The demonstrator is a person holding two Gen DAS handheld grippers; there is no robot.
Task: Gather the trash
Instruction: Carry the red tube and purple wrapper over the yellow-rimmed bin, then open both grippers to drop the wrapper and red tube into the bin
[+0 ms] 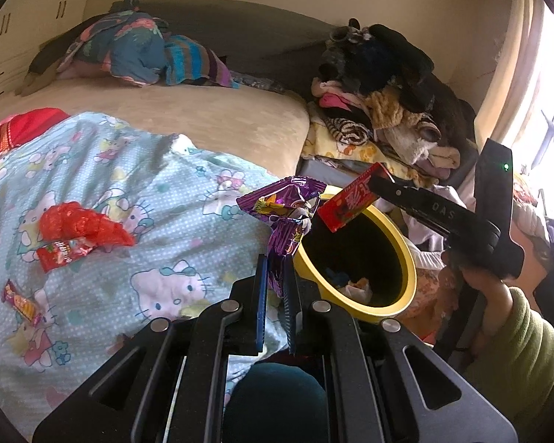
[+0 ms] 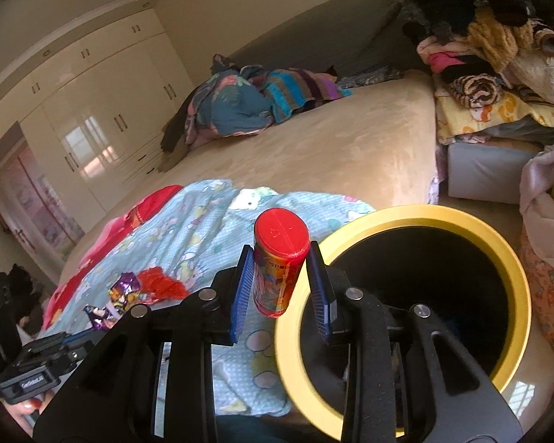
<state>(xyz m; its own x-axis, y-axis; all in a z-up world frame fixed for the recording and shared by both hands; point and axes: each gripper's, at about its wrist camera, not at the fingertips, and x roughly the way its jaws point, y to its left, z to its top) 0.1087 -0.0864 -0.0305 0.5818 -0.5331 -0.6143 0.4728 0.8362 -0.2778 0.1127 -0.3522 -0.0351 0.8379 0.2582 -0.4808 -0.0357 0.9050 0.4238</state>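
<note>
Purple wrapper (image 1: 288, 203) is pinched in the left claw (image 1: 276, 288), red tube (image 2: 280, 262) gripped by the right claw (image 2: 280, 277), both near the yellow bin (image 2: 513, 277); a few wrappers (image 1: 66, 253) are left on the bed (image 1: 218, 118).

Daylight lit both wrist views. In the left wrist view it poured from a window (image 1: 546, 85) at the right edge, which was blown out to white, its frame barely readable. The beige bed (image 1: 210, 118) was evenly, softly lit, with only faint shadows. The inside of the yellow-rimmed bin (image 1: 410, 258) was dark; in the right wrist view it was almost black. There, glossy wardrobe doors (image 2: 92, 140) carried bright reflections of window light. Both views bowed strongly, fisheye style, with black corners and curved walls. The bin's near rim (image 2: 288, 361) looked smeared and soft in the right wrist view; near gripper bodies were slightly soft
</note>
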